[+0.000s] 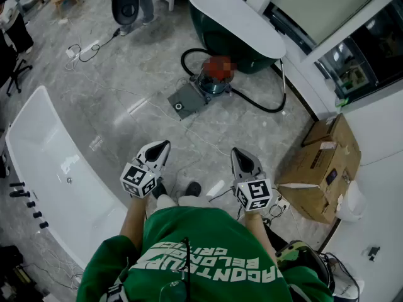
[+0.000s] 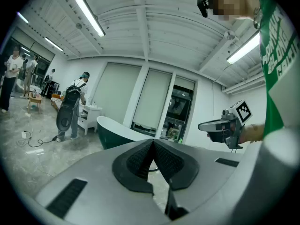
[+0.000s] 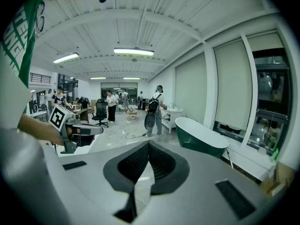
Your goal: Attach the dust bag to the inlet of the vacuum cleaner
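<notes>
On the floor ahead, vac cleaner (image 1: pixel 206 84) stands by the green bathtub (image 1: pixel 239 24); grey dust bag (image 1: pixel 187 99) lies flat just beside it, apparently not yet fitted. Step: approach, pre-grasp. Left gripper (image 1: pixel 162 147) and right gripper (image 1: pixel 237 154) are well short of both, jaws together, empty. Next: close in, open jaws, take bag.

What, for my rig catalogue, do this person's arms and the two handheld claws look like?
The left claw and right claw are pale grey shells tapering to a point, with black ribbed pads inside. Each carries a white cube printed with black square markers. The person wears a green short-sleeved T-shirt with white lettering.
</notes>
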`<state>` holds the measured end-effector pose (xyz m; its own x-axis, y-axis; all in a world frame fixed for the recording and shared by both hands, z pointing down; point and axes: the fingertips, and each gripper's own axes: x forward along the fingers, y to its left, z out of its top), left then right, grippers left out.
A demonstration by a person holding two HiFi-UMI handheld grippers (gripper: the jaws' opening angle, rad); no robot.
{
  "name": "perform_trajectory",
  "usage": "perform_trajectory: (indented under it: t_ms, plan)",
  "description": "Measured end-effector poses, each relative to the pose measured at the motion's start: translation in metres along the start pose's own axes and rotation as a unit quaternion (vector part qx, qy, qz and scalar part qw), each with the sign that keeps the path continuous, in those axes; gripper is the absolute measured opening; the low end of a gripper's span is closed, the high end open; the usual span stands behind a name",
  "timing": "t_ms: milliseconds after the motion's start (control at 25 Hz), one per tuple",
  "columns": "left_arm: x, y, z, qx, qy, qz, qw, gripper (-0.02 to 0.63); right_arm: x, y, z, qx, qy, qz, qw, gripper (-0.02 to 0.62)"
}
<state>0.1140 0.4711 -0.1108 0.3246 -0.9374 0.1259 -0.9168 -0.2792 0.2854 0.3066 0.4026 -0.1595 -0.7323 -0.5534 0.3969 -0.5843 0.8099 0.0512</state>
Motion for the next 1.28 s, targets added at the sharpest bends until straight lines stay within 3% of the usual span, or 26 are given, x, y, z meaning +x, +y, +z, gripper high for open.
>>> perform_trajectory:
  t_ms: [480, 840, 1280]
  plan:
    - [0.020, -0.007, 0.015, 0.051, 0.023, -0.003, 0.9984, 0.003, 0.007, -0.028, -0.012, 0.015, -0.008, -0.018, 1.000, 0.008]
    - [0.066, -0.029, 0.019, 0.078, 0.036, 0.006, 0.9963, 0.003, 0.023, -0.075, -0.019, 0.030, -0.026, 0.009, 0.999, 0.008]
    - [0.103, -0.049, 0.003, 0.059, 0.049, 0.034, 0.9965, 0.003, 0.049, -0.117, -0.015, 0.024, -0.033, 0.052, 0.998, 0.008]
